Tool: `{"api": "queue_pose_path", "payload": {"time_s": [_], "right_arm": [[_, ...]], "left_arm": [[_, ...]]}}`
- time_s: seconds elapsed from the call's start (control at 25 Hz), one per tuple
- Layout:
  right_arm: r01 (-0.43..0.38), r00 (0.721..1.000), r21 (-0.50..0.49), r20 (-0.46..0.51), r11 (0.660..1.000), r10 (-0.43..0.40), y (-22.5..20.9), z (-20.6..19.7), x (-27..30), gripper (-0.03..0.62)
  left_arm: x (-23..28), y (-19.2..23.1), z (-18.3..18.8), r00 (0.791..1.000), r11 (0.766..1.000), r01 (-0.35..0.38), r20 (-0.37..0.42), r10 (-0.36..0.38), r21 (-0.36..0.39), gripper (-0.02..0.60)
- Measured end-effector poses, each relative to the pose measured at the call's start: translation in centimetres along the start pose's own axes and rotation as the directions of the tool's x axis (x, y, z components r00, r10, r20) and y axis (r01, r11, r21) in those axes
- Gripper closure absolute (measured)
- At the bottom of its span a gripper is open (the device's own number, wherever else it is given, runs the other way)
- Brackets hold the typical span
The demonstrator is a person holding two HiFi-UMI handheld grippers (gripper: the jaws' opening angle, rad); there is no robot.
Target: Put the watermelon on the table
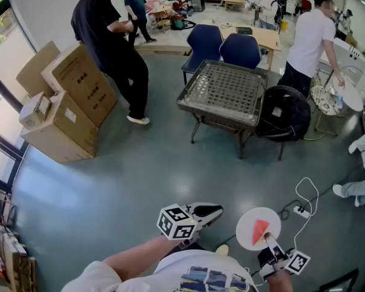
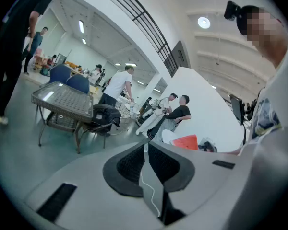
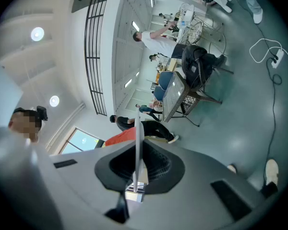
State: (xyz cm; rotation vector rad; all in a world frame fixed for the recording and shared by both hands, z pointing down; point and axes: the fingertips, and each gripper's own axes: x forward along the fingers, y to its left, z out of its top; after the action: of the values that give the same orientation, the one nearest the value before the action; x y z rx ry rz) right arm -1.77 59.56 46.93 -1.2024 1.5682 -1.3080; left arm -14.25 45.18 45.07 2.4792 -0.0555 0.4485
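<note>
Carry stage: watermelon (image 1: 259,227) slice on white plate (image 1: 246,235), rim clamped in right gripper (image 1: 269,238); left gripper (image 1: 218,210) clenched, empty. Next, probably: level approach to mesh table (image 1: 225,90), well ahead.

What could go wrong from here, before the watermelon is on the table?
1. The right gripper holds the plate only by its rim, and the watermelon lies loose on it; a tilt could let it slide off.
2. A power strip lies on the floor just ahead; a foot may catch on it.
3. The table stands well away, and a person in white beside it might bump the plate.
</note>
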Motion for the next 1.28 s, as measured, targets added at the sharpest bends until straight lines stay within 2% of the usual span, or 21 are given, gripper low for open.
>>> {"api": "queue_pose_path", "payload": {"time_s": [0.12, 0.24, 0.36, 0.52, 0.68, 0.88, 1.0, 1.16, 1.28], "right_arm": [[-0.021, 0.999, -0.014, -0.027, 1.000, 0.021, -1.3, 1.7, -3.1, 0.572], [-0.046, 0.997, -0.026, -0.055, 0.999, 0.045, -2.1, 3.0, -3.9, 0.572], [-0.044, 0.998, 0.006, -0.049, 0.999, 0.044, -1.6, 3.1, -5.6, 0.572], [-0.049, 0.998, -0.010, -0.049, 0.999, 0.049, -1.3, 3.8, -7.6, 0.572], [-0.057, 0.998, -0.016, -0.037, 0.998, 0.057, -1.0, 4.8, -7.8, 0.572], [-0.055, 0.997, -0.018, -0.056, 0.998, 0.054, -0.5, 5.3, -5.6, 0.572], [-0.035, 0.998, -0.022, -0.052, 0.999, 0.033, -1.2, 5.5, -4.2, 0.572], [-0.029, 0.995, -0.080, -0.096, 0.996, 0.021, -3.4, 7.2, 1.1, 0.571], [-0.025, 0.993, -0.095, -0.119, 0.995, 0.014, -3.5, 9.0, 5.8, 0.572]], "left_arm": [[2.8, -3.0, -1.1, 0.998, 0.998, 0.030, 0.053, -0.028, -0.052, 0.548], [3.8, -4.2, -1.1, 0.995, 0.998, 0.001, 0.100, 0.005, -0.066, 0.548], [4.4, -6.2, -1.8, 0.996, 0.996, -0.001, 0.091, 0.009, -0.085, 0.548], [5.0, -8.3, -1.5, 0.996, 1.000, -0.016, 0.086, 0.017, -0.017, 0.549], [4.8, -8.7, -1.2, 0.995, 0.999, -0.046, 0.093, 0.045, 0.002, 0.548], [3.4, -7.9, 0.2, 0.990, 0.996, -0.084, 0.115, 0.081, 0.020, 0.548], [3.4, -6.5, 0.2, 0.992, 0.997, -0.075, 0.104, 0.073, 0.015, 0.548], [2.8, -2.2, 2.2, 0.984, 0.996, -0.094, 0.150, 0.091, 0.011, 0.548], [2.5, 1.2, 4.7, 0.977, 0.996, -0.087, 0.193, 0.086, -0.005, 0.548]]}}
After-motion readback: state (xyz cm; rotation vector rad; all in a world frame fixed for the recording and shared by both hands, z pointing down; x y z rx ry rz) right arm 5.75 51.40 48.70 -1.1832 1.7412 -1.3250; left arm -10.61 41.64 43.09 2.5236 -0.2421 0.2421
